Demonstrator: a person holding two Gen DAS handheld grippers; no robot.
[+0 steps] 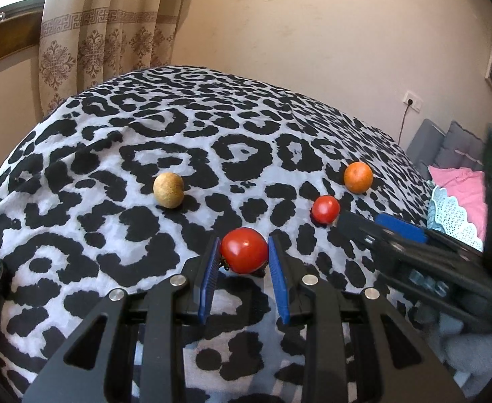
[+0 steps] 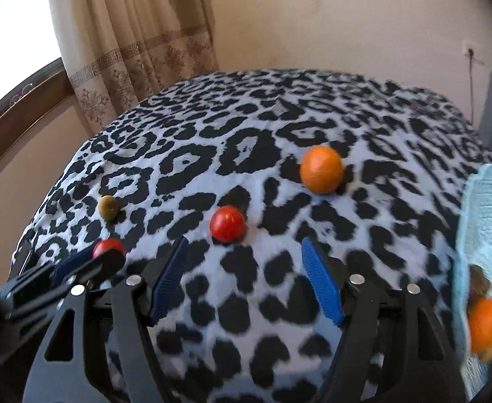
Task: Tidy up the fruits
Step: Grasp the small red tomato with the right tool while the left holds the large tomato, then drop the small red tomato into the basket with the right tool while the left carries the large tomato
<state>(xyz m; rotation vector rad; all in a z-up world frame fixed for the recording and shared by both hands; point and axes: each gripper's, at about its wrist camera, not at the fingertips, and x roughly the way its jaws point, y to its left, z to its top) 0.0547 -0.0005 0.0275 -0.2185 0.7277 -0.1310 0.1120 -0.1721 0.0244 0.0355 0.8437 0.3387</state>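
My left gripper [image 1: 244, 247] has its blue pads on both sides of a large red tomato [image 1: 244, 250] on the leopard-print cloth [image 1: 111, 235] and looks shut on it. It also shows in the right wrist view [image 2: 108, 248]. A smaller red tomato [image 1: 326, 209] [image 2: 228, 223], an orange [image 1: 358, 177] [image 2: 321, 169] and a tan round fruit [image 1: 168, 189] [image 2: 108, 207] lie on the cloth. My right gripper [image 2: 244, 255] is open and empty, just short of the smaller tomato. It also shows in the left wrist view [image 1: 373, 225].
A pale blue lacy basket [image 2: 487, 208] [image 1: 454, 215] stands at the right edge of the table and holds an orange fruit [image 2: 487, 322] and something dark. A curtain and wall are behind. A grey sofa with pink cloth is at far right.
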